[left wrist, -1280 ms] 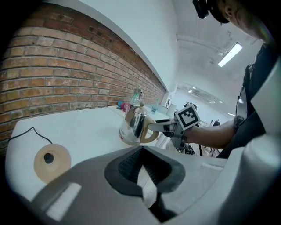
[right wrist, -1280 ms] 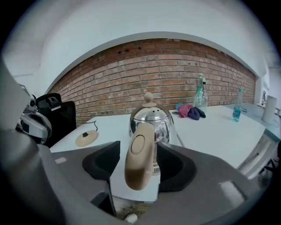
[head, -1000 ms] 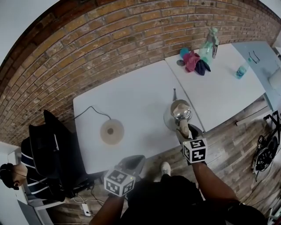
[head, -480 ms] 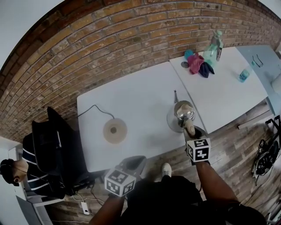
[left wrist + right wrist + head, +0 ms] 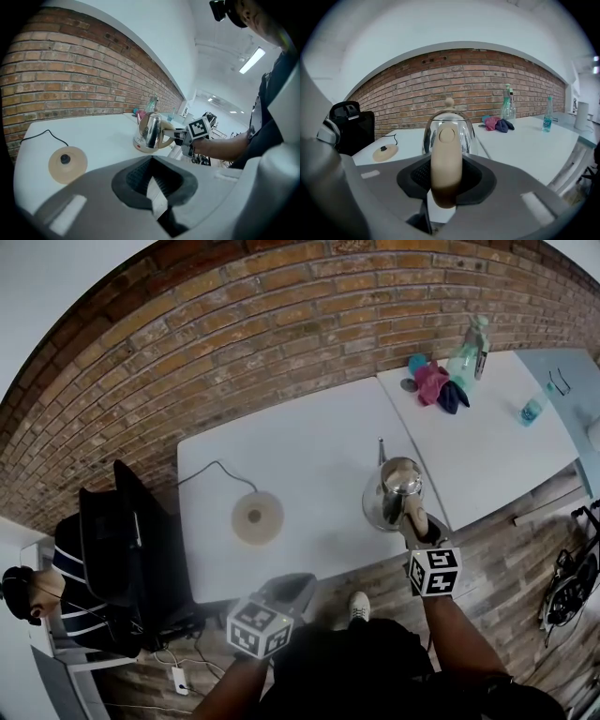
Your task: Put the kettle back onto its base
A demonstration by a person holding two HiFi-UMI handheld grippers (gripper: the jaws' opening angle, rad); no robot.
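A shiny steel kettle (image 5: 394, 491) with a beige handle stands on the white table (image 5: 300, 446) near its front right corner. Its round beige base (image 5: 257, 517) lies apart to the left, with a black cord running to the back. My right gripper (image 5: 415, 521) has just been closing and is shut on the handle (image 5: 446, 154), which fills the gap between the pads. The kettle's body (image 5: 449, 129) rises just beyond. My left gripper (image 5: 291, 589) hangs shut and empty off the table's front edge; from it I see the kettle (image 5: 150, 131) and the base (image 5: 67, 164).
A second white table at the right carries a heap of cloths (image 5: 439, 385), a spray bottle (image 5: 472, 345) and a small blue bottle (image 5: 532, 409). A person sits by a black chair (image 5: 117, 540) at the left. A brick wall runs behind both tables.
The right gripper's jaws have closed onto the kettle's handle. The kettle stands in the same spot on the table. The left gripper has not moved.
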